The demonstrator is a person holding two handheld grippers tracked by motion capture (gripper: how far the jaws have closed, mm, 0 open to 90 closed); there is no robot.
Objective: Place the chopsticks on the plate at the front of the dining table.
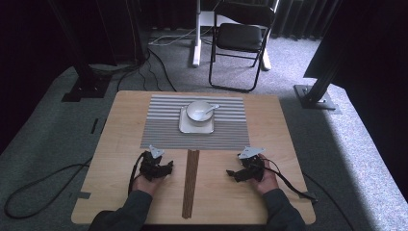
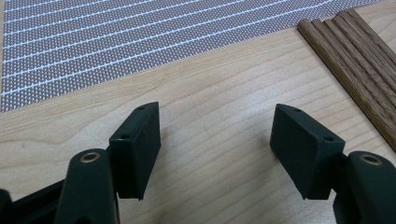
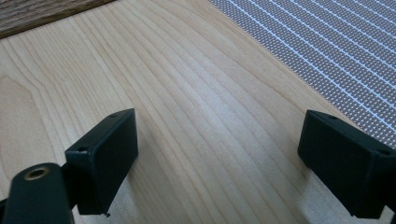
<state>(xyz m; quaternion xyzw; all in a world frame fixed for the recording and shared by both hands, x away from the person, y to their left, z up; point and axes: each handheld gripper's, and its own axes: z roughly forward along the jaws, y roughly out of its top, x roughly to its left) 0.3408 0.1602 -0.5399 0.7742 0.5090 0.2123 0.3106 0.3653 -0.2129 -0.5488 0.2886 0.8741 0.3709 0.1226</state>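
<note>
**Inspector:** Forearms and sleeves enter at the near edge. Left gripper (image 1: 156, 167) rests on the table (image 1: 110, 192), jaws spread wide, bare wood between them, nothing held. Right gripper (image 1: 248, 169) likewise: jaws well apart, nothing in them.

**Assistant:** And the work items?

**Inspector:** On the striped mat (image 1: 195, 132), toward the far side of the table, sits a pale square plate (image 1: 185, 128). A round bowl (image 1: 198, 111) stands on it, with a spoon (image 1: 211, 109) resting in the bowl, handle out over the right rim. I cannot tell whether the bowl holds anything else. A dark wooden strip (image 1: 191, 183) runs between the two grippers, from the mat toward the near edge.

**Assistant:** Advice for the step?

**Inspector:** My judgement: this is a start position, with both grippers well short of the dishes. Approach from the near side, keeping the jaws wide. The spoon handle lies nearer the right gripper. Steady the plate or bowl with the left before lifting anything; the stack looks liable to slide.
</note>
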